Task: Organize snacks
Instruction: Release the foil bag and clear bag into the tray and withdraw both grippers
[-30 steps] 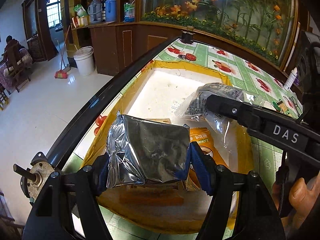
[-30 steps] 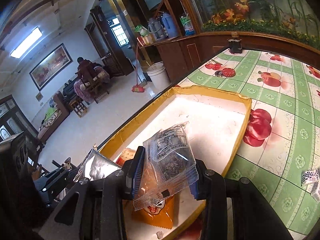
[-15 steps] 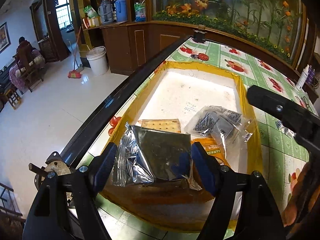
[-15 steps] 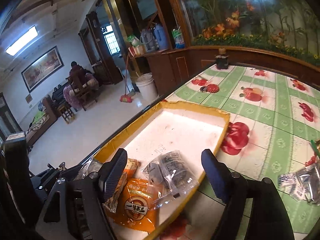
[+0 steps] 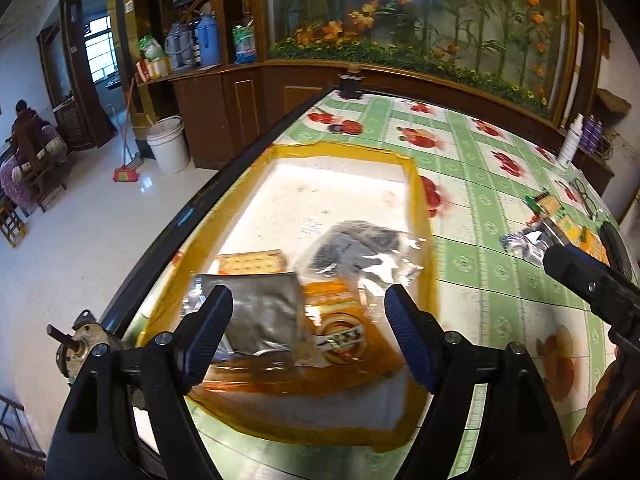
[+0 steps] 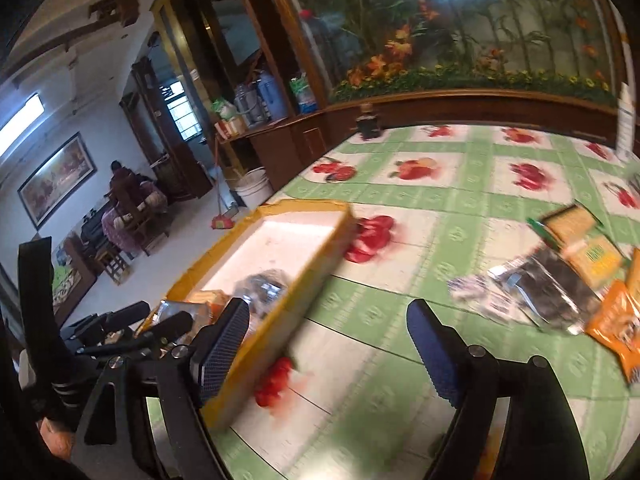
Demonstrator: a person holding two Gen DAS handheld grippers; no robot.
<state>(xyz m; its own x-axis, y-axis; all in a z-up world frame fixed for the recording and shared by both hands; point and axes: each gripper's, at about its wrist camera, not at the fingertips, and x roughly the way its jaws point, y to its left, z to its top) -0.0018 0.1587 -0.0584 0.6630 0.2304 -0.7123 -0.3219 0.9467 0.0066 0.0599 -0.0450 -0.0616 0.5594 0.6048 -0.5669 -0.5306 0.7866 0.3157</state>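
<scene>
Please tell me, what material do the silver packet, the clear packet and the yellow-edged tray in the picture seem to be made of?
The silver packet looks like metallised foil film: grey, shiny, creased. The clear packet seems thin transparent plastic, since dark contents and glare show through it. The tray appears to be white foam or board, matte and slightly stained, its walls wrapped in glossy yellow-brown tape; the blur leaves this uncertain.

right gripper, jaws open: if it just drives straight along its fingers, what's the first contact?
Probably bare green tablecloth: nothing lies between the open right gripper. The yellow-rimmed tray sits left of that line, the loose snack packets right. Blur makes depth unclear.
</scene>
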